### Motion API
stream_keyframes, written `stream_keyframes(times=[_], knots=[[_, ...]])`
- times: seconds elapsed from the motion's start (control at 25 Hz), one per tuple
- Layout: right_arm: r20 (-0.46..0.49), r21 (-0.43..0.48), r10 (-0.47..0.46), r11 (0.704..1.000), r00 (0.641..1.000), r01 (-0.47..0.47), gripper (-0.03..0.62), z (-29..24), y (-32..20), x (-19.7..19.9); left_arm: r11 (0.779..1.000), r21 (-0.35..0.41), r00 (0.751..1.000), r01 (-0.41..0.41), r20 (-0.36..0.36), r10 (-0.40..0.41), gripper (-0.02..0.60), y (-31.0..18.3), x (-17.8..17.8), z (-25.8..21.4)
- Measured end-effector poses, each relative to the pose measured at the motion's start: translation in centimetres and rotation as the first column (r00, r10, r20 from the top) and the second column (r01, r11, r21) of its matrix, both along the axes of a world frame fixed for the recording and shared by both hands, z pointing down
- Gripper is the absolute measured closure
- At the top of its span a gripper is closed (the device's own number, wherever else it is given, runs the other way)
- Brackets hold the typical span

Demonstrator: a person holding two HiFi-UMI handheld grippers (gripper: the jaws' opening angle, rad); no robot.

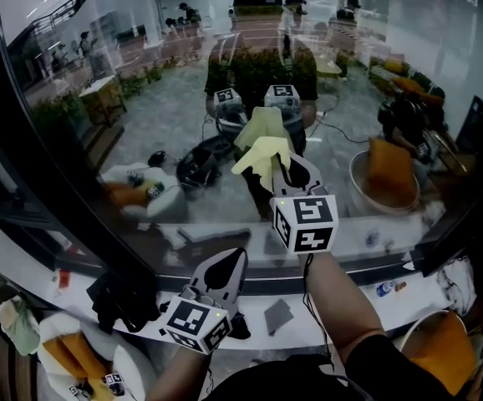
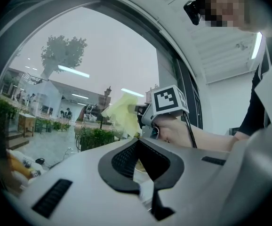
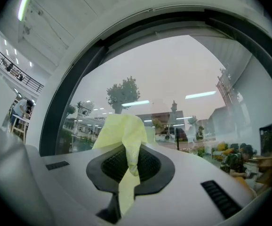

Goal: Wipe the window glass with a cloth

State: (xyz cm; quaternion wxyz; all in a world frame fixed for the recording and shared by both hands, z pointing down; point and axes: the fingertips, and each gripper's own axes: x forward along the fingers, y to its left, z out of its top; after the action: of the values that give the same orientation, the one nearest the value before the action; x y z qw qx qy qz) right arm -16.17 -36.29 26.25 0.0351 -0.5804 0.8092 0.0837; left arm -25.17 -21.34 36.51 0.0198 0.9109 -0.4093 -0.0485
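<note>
two tools: right tool (image 1: 280, 172) grips one yellow cloth (image 1: 262, 143); left tool (image 1: 231, 261) closed.

- The window glass (image 1: 124, 82) looks hard, smooth and glossy to us; it mirrors the room and its lamps.
- The cloth (image 3: 122, 131) is a soft, pale-yellow fabric. Close up we make out a fine dimpled weave, matt, hanging in limp folds.
- The right gripper (image 3: 129, 161) has a smooth, matt, light-grey plastic shell, and we see ribbed, rubbery-looking black pads lining its jaws.
- The left gripper (image 2: 138, 159) shows us the same matt grey plastic and ribbed black lining.
- The marker cube (image 1: 305, 221) looks like matt white plastic with flat black print.
- The window frame (image 3: 70, 84) is dark and smooth with a slight sheen; we cannot tell metal from plastic.
</note>
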Motion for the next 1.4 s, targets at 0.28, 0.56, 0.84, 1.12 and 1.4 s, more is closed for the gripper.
stream_keyframes(times=[0.28,0.56,0.84,1.12,1.4], knots=[[-0.015,-0.005,0.006,1.000,1.000,-0.006,0.556,0.1,-1.3,0.3,1.000,-0.021,1.000,-0.007,0.007,0.008,0.583,-0.2,1.3,0.6],[-0.020,0.007,-0.012,1.000,1.000,0.012,0.557,0.0,-1.4,0.3,0.999,-0.033,1.000,-0.012,0.014,0.012,0.583,-0.6,1.9,0.9],[-0.044,0.000,-0.015,1.000,0.999,0.015,0.556,0.3,-1.3,0.9,0.999,-0.034,0.999,-0.037,0.009,0.037,0.583,-1.0,3.0,0.9],[-0.051,-0.011,0.008,1.000,0.999,-0.009,0.556,0.6,-0.8,6.7,0.996,-0.039,0.997,-0.081,0.004,0.081,0.583,-1.3,8.4,0.8],[-0.051,-0.012,0.040,0.999,0.998,-0.041,0.556,0.3,-0.2,12.5,0.991,-0.043,0.991,-0.130,0.016,0.131,0.583,-1.4,13.7,0.5]])
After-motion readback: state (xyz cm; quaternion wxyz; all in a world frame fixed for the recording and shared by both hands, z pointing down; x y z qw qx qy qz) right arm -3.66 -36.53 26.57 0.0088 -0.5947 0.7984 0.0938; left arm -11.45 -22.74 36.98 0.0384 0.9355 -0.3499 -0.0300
